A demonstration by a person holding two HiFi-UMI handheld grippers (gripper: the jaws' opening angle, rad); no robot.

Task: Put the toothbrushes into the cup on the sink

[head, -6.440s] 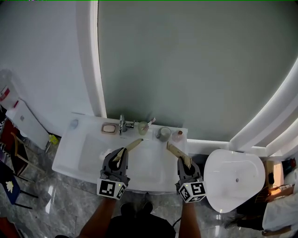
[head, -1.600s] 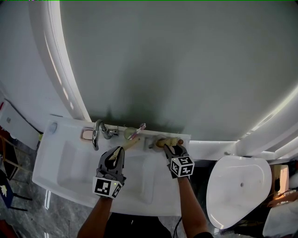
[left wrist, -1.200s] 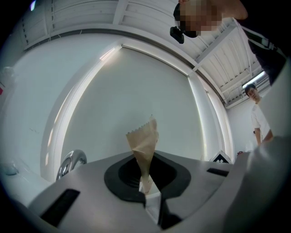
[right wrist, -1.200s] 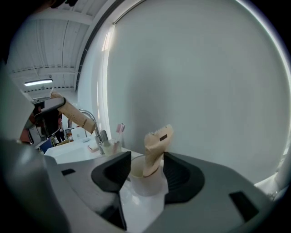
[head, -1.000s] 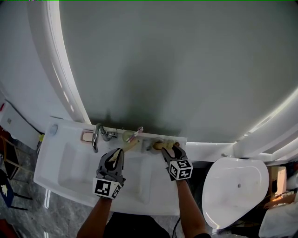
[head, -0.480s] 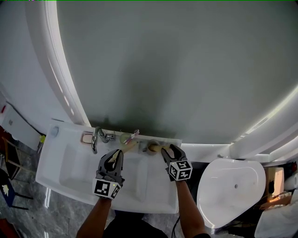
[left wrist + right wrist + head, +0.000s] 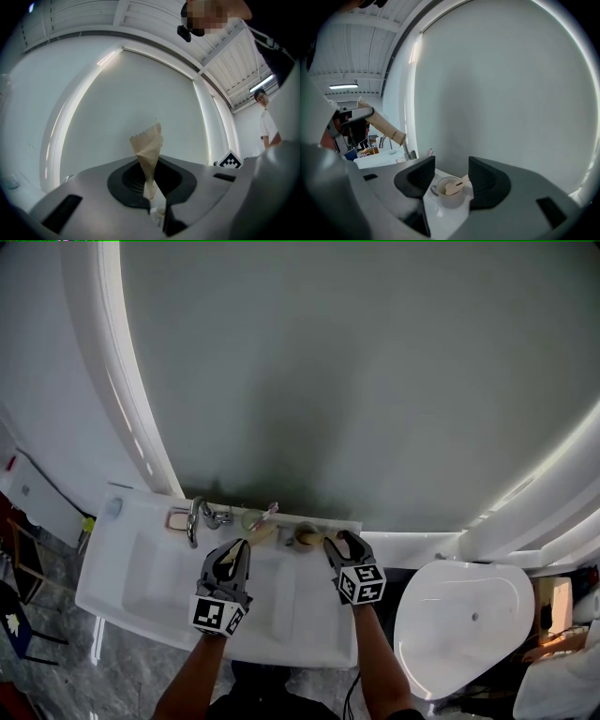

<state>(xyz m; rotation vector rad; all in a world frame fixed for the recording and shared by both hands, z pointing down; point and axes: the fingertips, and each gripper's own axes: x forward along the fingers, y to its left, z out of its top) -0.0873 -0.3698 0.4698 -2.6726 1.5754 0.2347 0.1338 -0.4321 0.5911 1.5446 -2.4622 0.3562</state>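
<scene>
One wrapped toothbrush (image 7: 455, 185) leans in the cup (image 7: 451, 197) on the sink (image 7: 141, 570) ledge below the right gripper (image 7: 451, 177), jaws open and empty — so the left gripper (image 7: 151, 190), clamped on the second toothbrush (image 7: 148, 149), should centre over the cup's mouth, tip down, then release.

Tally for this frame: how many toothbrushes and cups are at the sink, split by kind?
Paper-wrapped toothbrushes: 2 (one in the left gripper, one in the handled cup)
Pink toothbrush: 1 (in the other cup)
Cups: 2
Total: 5
</scene>
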